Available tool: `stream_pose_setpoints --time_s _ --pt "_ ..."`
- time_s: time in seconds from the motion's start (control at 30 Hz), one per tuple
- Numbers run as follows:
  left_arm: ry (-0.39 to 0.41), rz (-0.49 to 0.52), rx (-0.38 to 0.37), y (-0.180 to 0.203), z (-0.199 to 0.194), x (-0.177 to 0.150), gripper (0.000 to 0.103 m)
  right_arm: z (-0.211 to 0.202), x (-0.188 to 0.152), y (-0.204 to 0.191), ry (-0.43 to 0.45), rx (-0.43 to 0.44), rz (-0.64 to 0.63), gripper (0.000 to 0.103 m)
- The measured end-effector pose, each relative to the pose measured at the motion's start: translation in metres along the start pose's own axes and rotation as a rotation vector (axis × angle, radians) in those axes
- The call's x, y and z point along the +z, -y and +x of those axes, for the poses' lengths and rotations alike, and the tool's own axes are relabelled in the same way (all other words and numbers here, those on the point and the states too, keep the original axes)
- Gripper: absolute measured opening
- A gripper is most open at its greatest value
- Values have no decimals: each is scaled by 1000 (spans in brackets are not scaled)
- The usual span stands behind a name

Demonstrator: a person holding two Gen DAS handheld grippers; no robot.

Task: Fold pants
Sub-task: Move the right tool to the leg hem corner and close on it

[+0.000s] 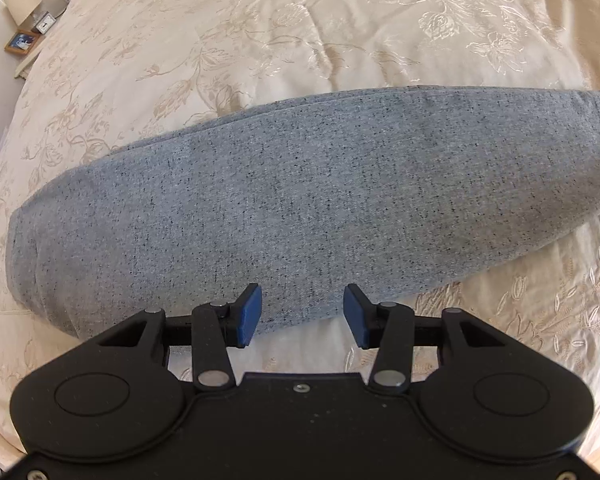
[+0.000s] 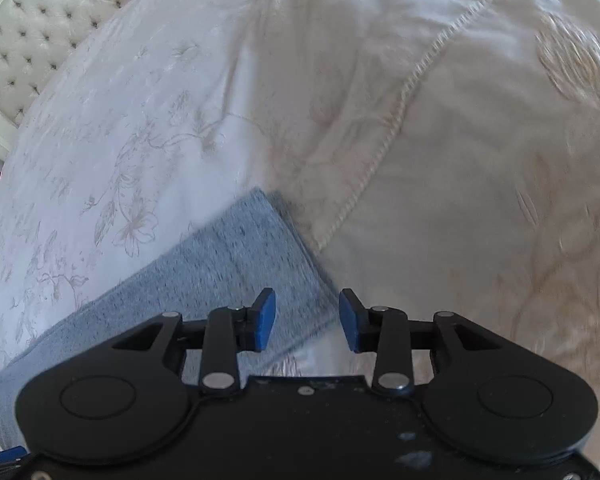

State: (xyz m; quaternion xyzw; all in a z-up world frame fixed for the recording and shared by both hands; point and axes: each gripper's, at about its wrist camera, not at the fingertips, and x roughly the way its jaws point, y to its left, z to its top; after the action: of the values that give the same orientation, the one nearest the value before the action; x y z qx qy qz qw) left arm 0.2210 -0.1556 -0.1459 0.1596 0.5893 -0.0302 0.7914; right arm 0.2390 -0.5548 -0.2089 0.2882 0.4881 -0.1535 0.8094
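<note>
The grey speckled pants (image 1: 292,200) lie folded into a long flat band across the cream bedspread (image 1: 260,40). My left gripper (image 1: 302,316) is open and empty, hovering over the band's near edge around its middle. In the right wrist view one end of the pants (image 2: 236,264) shows with a hemmed corner. My right gripper (image 2: 307,320) is open and empty above that end's near corner. This view is blurred.
A nightstand with a lamp (image 1: 22,2), a small clock and a framed picture (image 1: 22,42) stands at the far left of the bed. A tufted cream headboard (image 2: 40,28) is at the upper left. A stitched seam (image 2: 396,128) crosses the bedspread.
</note>
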Motion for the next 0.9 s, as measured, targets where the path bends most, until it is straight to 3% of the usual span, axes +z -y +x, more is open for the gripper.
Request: stream_pose_setpoints --time_s 0.23,0.53,0.9 --pt "-3 27 4 8 -2 -2 54 20 -32 13 -58 56 148 40" --pt "-8 31 8 11 -2 -1 54 56 -5 16 -78 58 243 40" --pt "-4 31 -23 20 0 12 54 45 -7 41 -69 122 351 41"
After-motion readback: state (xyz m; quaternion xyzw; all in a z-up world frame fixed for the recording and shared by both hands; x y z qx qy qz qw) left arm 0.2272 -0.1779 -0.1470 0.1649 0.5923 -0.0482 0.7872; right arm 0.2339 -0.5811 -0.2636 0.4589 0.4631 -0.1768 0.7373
